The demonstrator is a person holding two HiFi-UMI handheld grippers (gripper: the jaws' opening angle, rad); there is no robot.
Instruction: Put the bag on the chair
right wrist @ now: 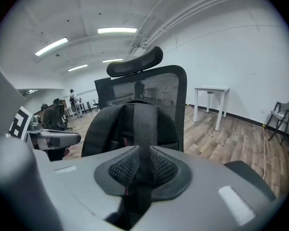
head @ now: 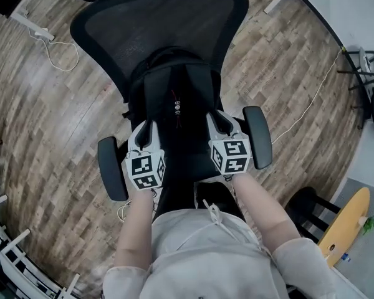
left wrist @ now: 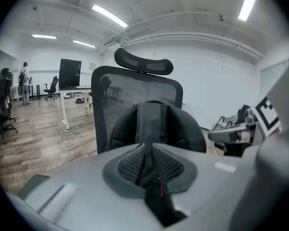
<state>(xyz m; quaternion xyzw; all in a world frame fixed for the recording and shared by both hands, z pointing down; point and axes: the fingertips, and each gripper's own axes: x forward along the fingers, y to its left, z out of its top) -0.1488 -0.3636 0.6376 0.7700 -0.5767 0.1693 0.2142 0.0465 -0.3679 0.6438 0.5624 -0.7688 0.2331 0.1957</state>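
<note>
The fingers [left wrist: 127, 166] of your left gripper [left wrist: 148, 147] are clenched on one black strap [left wrist: 152, 121]. The right gripper [right wrist: 143, 150] pinches the other strap [right wrist: 144, 124] the same way. Both run up to the bag [head: 174, 95], which stands upright against the backrest of the chair [head: 162, 23], between its armrests [head: 112, 167].

To finish well, lower both hands evenly so the bag's base settles flat on the seat, centred between the armrests, and lean it into the backrest. Wait for slack in the straps, then open both grips together so it does not tip forward off the chair.

In the head view your grippers and arms cover the seat and the bag's bottom. The gripper views cut off below the fingers. So you cannot tell whether the bag's weight rests on the chair yet.
</note>
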